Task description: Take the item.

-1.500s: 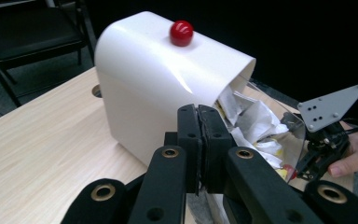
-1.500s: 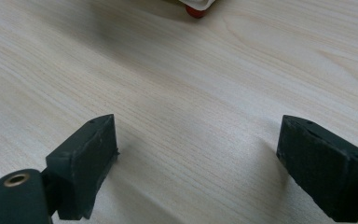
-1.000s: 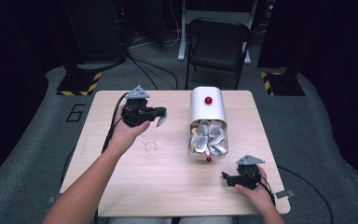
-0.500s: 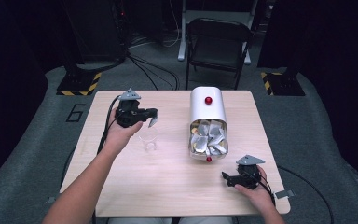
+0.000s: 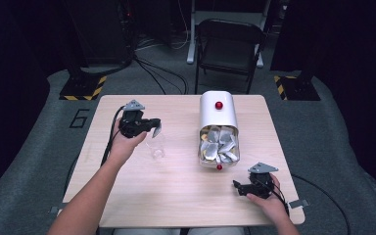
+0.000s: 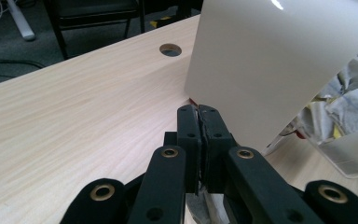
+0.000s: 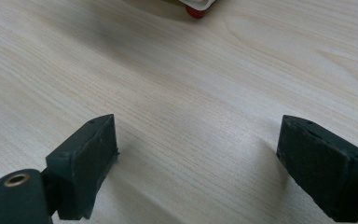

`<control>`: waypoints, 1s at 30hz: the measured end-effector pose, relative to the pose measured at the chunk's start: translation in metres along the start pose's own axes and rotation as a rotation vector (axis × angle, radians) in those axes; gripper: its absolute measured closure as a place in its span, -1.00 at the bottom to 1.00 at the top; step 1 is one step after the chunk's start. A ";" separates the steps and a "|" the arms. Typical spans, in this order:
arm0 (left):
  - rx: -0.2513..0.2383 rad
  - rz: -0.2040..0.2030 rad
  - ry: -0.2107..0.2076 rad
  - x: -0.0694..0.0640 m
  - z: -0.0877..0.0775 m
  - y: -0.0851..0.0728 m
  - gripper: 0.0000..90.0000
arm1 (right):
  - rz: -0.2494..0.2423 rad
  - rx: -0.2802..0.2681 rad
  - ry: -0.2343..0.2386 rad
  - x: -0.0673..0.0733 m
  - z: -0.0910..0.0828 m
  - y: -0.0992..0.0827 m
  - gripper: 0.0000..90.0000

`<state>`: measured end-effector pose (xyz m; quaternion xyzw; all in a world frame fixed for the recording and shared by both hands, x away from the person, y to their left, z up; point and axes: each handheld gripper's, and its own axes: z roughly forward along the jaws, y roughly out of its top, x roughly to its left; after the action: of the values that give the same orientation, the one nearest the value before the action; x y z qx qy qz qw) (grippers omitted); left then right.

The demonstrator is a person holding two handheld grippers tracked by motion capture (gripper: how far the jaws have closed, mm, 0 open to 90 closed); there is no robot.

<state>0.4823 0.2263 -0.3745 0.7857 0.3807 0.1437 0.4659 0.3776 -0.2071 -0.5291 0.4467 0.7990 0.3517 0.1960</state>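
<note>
Sachet [image 5: 156, 129], small and silvery, is seen on the high view at the jaw tips of the left gripper [image 5: 152, 125], over the left half of the wooden table [image 5: 176, 196]. A white canister [image 5: 218, 115] is laid on its side at mid-table, its long axis running away from the person. Its clear end is turned toward the person so that the heap of sachets [image 5: 219, 147] inside can be reached. A clear cup [image 5: 156, 148] is stood just below the sachet, apparently to receive it. The left gripper's jaws are pressed together, seemingly pinching the sachet. The sachet is hung with its long axis roughly upright, lower edge toward the cup. The right gripper [image 5: 237, 185] is rested spread and empty near the front right corner.
</note>
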 end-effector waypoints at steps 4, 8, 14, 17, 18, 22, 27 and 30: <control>0.011 -0.006 0.005 0.004 0.003 -0.006 0.97 | 0.000 0.000 0.000 0.000 0.000 0.000 -0.74; 0.017 -0.016 0.011 0.007 0.008 -0.012 0.97 | 0.000 0.000 0.000 0.000 0.000 0.000 -0.74; 0.029 -0.022 0.012 0.010 0.014 -0.020 0.97 | 0.000 0.000 0.000 0.000 0.000 0.000 -0.74; 0.029 -0.026 0.014 0.011 0.018 -0.023 0.97 | 0.000 -0.001 0.000 0.000 0.000 0.000 -0.74; 0.028 -0.026 0.015 0.012 0.019 -0.024 0.96 | 0.000 0.000 0.000 0.000 0.000 0.000 -0.74; 0.029 -0.036 0.018 0.014 0.023 -0.028 0.96 | 0.000 0.000 0.000 0.000 0.000 0.000 -0.74; 0.036 -0.038 0.018 0.016 0.026 -0.032 0.96 | 0.000 0.000 0.000 0.000 0.000 0.000 -0.74; 0.038 -0.038 0.028 0.016 0.028 -0.034 0.96 | 0.000 0.000 0.000 0.000 0.000 0.000 -0.74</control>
<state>0.4937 0.2301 -0.4198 0.7848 0.4048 0.1385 0.4483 0.3776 -0.2072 -0.5291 0.4465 0.7991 0.3516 0.1960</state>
